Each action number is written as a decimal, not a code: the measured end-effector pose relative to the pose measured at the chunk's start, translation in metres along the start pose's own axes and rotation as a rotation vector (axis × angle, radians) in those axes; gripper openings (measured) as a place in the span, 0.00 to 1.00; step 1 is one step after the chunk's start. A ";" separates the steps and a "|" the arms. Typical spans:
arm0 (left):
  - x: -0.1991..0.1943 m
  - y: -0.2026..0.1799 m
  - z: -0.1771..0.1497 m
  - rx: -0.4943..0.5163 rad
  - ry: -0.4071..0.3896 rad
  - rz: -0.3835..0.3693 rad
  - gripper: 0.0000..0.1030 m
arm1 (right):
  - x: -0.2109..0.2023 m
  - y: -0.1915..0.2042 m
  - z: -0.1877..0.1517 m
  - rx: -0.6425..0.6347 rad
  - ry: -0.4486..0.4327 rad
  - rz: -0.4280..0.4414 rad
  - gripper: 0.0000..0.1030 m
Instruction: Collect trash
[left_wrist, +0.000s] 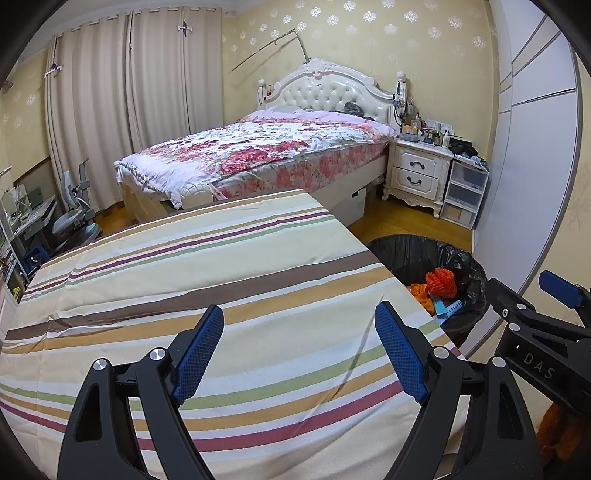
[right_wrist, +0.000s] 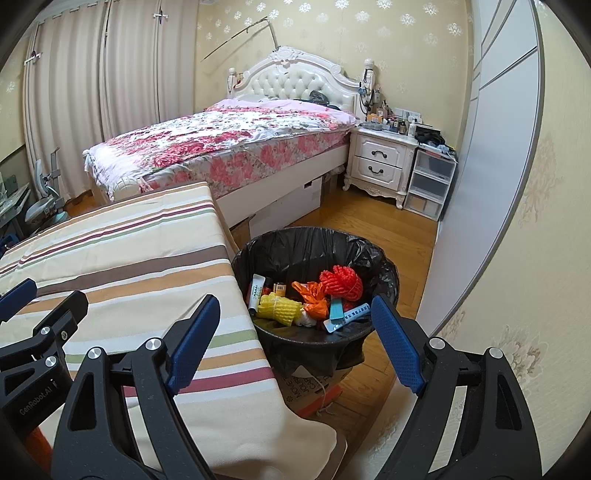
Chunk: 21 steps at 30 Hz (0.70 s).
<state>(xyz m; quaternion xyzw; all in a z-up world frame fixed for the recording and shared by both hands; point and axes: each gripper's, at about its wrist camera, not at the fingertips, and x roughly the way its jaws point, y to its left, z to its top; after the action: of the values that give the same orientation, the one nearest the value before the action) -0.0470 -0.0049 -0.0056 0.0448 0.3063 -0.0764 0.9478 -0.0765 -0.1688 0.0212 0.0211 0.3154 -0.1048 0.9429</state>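
A round bin with a black liner (right_wrist: 314, 243) stands on the floor right of the striped table (right_wrist: 129, 258). Inside lie red foam netting (right_wrist: 341, 282), yellow netting (right_wrist: 279, 310), an orange bag (right_wrist: 312, 295), a white tube (right_wrist: 256, 293) and blue-white packets (right_wrist: 351, 314). My right gripper (right_wrist: 295, 343) hangs open just in front of the bin, nothing between its blue pads. My left gripper (left_wrist: 299, 350) is open above the striped cloth (left_wrist: 184, 277), also holding nothing. In the left wrist view the bin (left_wrist: 417, 258) shows at the right, and the right gripper's body (left_wrist: 535, 332) pokes in beside it.
A bed with a floral quilt (left_wrist: 258, 147) stands behind the table. A white nightstand (right_wrist: 380, 162) and clear plastic drawers (right_wrist: 432, 184) sit by the wardrobe wall (right_wrist: 491, 166). Cardboard (right_wrist: 310, 391) lies under the bin. A chair and desk (left_wrist: 70, 218) stand far left.
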 end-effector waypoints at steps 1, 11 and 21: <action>0.000 0.000 0.000 -0.002 0.001 -0.003 0.79 | 0.000 0.000 0.000 0.000 0.000 0.000 0.80; -0.003 0.001 -0.001 0.003 -0.009 -0.005 0.79 | 0.000 0.002 0.000 -0.002 0.001 0.001 0.80; -0.004 0.004 -0.001 0.017 -0.007 -0.013 0.80 | 0.000 0.003 -0.001 -0.002 0.001 0.001 0.80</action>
<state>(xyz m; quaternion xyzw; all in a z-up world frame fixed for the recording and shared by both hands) -0.0498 -0.0007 -0.0038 0.0506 0.3025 -0.0855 0.9480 -0.0761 -0.1663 0.0206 0.0205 0.3159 -0.1038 0.9429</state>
